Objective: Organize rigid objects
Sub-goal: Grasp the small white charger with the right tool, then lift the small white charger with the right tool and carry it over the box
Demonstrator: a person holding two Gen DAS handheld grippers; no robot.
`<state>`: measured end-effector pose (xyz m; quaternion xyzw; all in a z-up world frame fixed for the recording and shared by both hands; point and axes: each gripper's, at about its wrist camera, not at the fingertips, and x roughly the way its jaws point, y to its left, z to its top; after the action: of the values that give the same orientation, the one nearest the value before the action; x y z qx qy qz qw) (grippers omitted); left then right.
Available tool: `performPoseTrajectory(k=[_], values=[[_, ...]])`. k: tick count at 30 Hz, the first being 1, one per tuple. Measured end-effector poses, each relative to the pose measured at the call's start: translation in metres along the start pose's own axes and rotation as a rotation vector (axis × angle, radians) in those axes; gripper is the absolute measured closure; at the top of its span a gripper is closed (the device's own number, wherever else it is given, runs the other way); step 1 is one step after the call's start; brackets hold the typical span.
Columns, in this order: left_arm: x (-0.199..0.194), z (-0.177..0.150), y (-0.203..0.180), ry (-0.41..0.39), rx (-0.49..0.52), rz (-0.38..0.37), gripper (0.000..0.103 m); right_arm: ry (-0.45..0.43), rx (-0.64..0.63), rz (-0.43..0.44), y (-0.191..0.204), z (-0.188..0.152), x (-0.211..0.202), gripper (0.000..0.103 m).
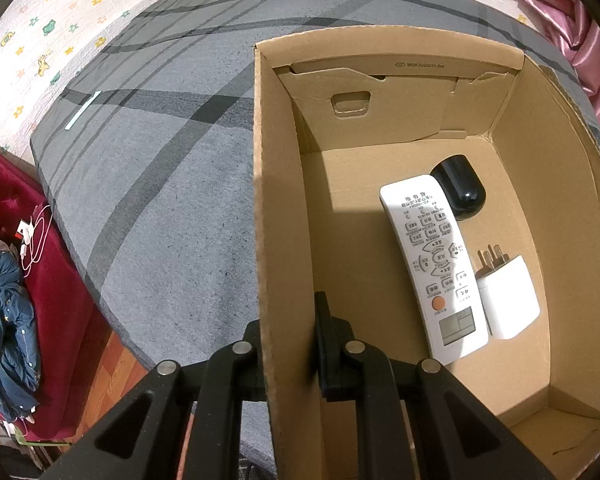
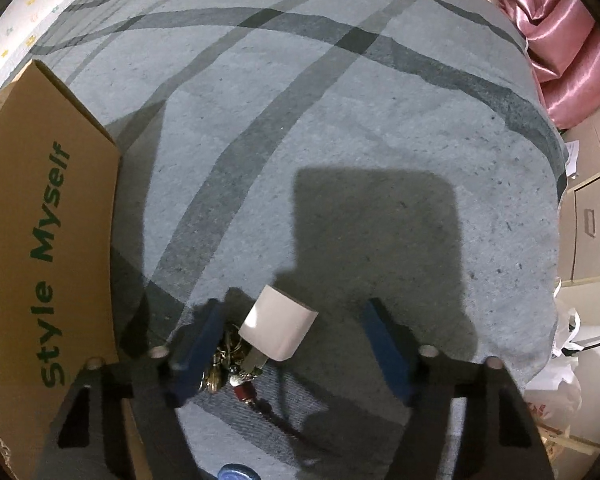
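Observation:
My left gripper is shut on the left wall of an open cardboard box, one finger inside and one outside. On the box floor lie a white remote, a black mouse and a white plug charger. In the right wrist view my right gripper points down at the cloth, its blue-padded jaws apart. Between them lies a white block-shaped adapter on a bunch of keys, nearer the left pad. Neither pad presses on it. The box stands to the left.
A grey striped cloth covers the surface. A red seat with cables and clothes sits at its left edge. Pink curtain, beige drawers and plastic bags lie beyond the right edge. A blue round thing peeks in at the bottom.

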<state>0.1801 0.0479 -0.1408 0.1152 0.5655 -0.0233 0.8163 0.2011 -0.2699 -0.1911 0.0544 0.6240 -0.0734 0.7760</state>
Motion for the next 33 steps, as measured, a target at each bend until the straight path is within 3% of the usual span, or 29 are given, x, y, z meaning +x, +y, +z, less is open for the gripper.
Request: performPoseTrajectory(k=[2, 3, 4, 23, 33], values=[[0.000, 0.000, 0.000, -0.001, 0.000, 0.001, 0.089, 0.002, 0.001, 0.018, 0.002, 0.000, 0.000, 0.047], [0.000, 0.000, 0.000, -0.001, 0.001, 0.001, 0.089, 0.005, -0.002, 0.037, 0.003, 0.000, 0.000, 0.060], [0.000, 0.000, 0.001, 0.000, 0.000, 0.000, 0.089, 0.006, -0.006, 0.045, 0.002, 0.000, -0.001, 0.061], [0.000, -0.001, 0.000, -0.001, 0.002, 0.003, 0.089, -0.049, -0.047, 0.024, 0.015, 0.002, -0.030, 0.062], [0.001, 0.000, 0.001, 0.001, -0.001, 0.000, 0.089, -0.102, -0.084, 0.029, 0.027, 0.008, -0.075, 0.062]])
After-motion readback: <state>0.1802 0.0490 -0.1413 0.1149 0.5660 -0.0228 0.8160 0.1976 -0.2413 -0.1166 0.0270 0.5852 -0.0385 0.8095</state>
